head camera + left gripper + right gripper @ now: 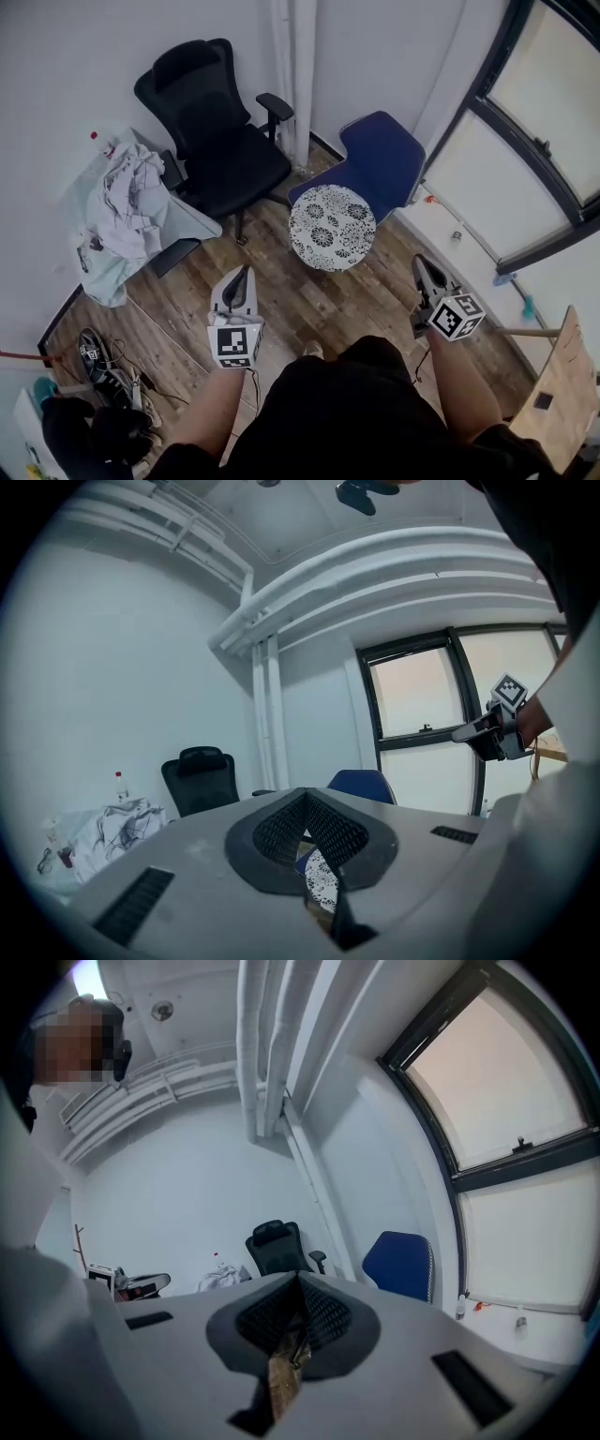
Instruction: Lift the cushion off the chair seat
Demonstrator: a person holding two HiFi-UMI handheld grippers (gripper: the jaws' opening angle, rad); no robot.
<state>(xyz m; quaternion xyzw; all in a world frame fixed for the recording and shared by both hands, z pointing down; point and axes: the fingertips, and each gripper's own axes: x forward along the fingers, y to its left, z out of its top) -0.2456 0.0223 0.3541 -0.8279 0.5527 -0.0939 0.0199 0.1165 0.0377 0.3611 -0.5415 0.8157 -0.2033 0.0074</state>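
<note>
Cushion lying ahead of both tongs, in the space between them

The blue chair (384, 159) is standing by the wall, and the round patterned cushion (332, 228) is resting flat on its seat; being round, it is offering no long axis to line up with. The left tongs (245, 272) and the right tongs (421, 263) are both pressed together and holding nothing (each is pointing forward, well apart from the cushion). The cushion is lying about equally near to either hand, so I am judging that both tongs must spread before reaching its opposite edges.
</note>
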